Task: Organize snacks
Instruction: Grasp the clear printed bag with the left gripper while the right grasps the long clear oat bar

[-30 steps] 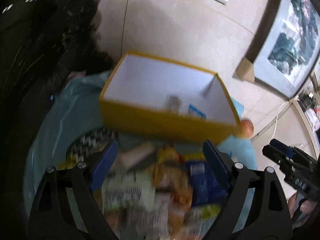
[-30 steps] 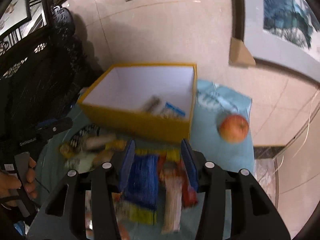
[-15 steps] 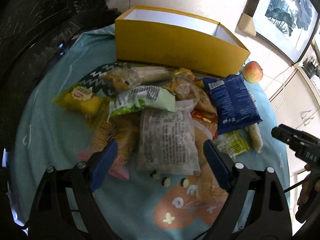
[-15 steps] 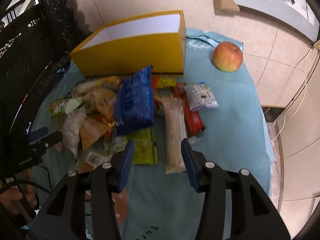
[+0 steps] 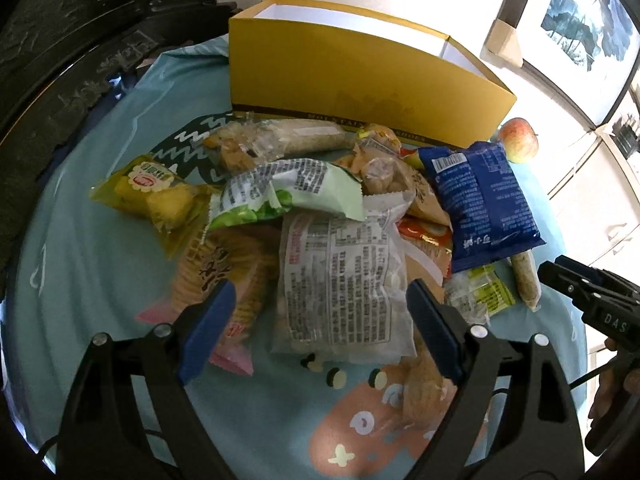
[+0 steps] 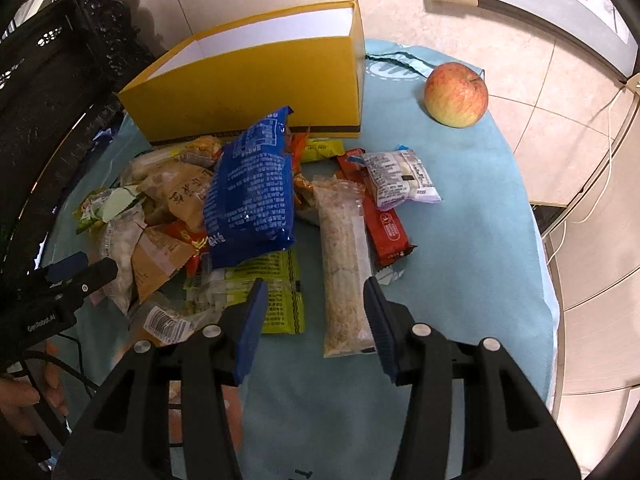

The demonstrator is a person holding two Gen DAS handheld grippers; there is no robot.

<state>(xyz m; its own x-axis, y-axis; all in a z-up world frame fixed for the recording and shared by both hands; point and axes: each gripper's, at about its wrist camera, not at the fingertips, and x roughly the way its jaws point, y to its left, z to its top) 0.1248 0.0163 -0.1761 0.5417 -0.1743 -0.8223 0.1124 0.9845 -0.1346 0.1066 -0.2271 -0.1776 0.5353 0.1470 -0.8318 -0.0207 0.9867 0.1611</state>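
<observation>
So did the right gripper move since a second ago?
Yes. The right gripper pulled back and up from the yellow box, which now looks smaller and farther.

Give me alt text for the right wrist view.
The open right gripper hovers over a pile of snack packets on a teal cloth, a yellow box behind them and an apple to its right.

the yellow box [image 6: 256,88] looks like smooth matt cardboard, white inside. the blue snack bag [image 6: 250,188] is glossy plastic film with wrinkles. the clear printed packet [image 5: 344,276] is shiny thin plastic. the teal cloth [image 6: 472,248] on the counter is matt fabric. the apple [image 6: 456,94] has smooth skin. the floor tiles [image 6: 400,8] are glossy.
</observation>
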